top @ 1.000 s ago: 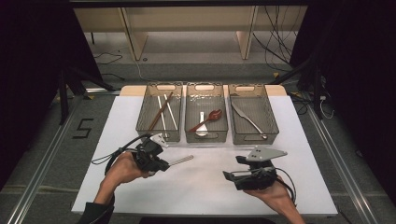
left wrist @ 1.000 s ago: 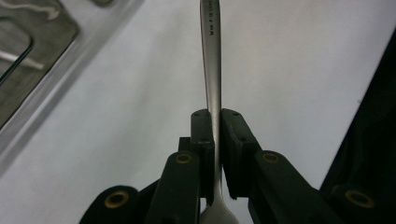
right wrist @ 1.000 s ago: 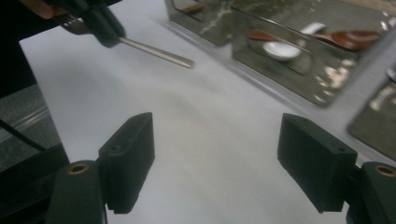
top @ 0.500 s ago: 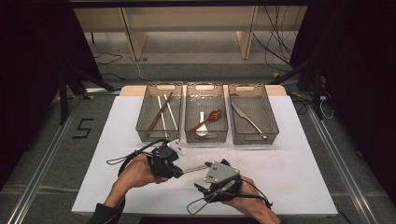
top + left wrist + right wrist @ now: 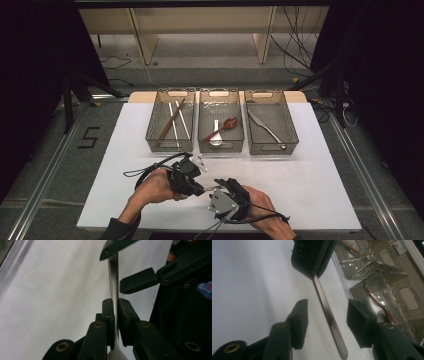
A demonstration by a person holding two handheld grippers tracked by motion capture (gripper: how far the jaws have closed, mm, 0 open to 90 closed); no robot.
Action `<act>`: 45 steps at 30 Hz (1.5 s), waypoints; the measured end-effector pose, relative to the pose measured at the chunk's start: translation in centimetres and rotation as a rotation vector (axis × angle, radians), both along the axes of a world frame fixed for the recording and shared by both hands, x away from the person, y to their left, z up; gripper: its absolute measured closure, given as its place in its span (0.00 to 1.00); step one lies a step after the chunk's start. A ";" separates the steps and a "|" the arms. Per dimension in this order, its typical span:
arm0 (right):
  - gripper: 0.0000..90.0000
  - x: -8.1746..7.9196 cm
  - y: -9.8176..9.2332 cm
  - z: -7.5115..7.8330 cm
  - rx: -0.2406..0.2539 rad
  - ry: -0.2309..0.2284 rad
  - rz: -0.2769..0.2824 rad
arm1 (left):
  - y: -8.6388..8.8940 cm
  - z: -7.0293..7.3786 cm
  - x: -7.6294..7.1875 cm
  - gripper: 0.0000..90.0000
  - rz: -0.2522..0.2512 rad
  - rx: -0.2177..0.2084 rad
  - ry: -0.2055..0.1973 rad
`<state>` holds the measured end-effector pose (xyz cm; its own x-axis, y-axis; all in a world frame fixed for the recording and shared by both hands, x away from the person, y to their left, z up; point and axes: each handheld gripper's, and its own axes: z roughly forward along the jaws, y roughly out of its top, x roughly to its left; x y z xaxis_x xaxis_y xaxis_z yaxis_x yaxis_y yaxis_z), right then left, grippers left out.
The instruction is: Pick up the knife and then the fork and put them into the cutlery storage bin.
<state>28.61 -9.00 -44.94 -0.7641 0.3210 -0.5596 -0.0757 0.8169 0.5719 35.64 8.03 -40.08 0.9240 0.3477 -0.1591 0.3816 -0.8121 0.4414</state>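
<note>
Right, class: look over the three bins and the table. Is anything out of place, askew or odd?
Only the metal utensil stands out: it is not in a bin but in the air, clamped in the left gripper. The right gripper has just been closing, its jaws either side of the handle, not yet touching. The bins look tidy.

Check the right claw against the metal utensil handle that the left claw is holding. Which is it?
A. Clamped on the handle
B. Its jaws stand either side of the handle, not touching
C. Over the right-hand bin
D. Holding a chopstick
B: in the right gripper view the handle runs through the gap of the right claw, whose jaws have just been closing, clear of both pads, while the left claw clamps it.
</note>
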 end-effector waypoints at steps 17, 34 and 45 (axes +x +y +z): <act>0.96 -0.9 0.1 -1.2 -0.203 -0.196 0.100 | 0.0 -0.2 0.5 0.92 0.017 -0.050 0.059; 0.97 -0.6 -1.3 -0.8 -0.248 -0.184 0.084 | 3.6 1.3 1.9 0.39 0.253 -0.173 -0.021; 0.97 0.2 -4.7 0.4 -0.222 -0.161 0.008 | 8.1 1.7 2.7 0.28 0.395 -0.245 -0.097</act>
<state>28.82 -13.67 -44.52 -0.6616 0.1713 -0.7300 -0.1582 0.9198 0.3592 38.34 16.08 -38.37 0.7430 0.6387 -0.2001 0.5881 -0.4803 0.6507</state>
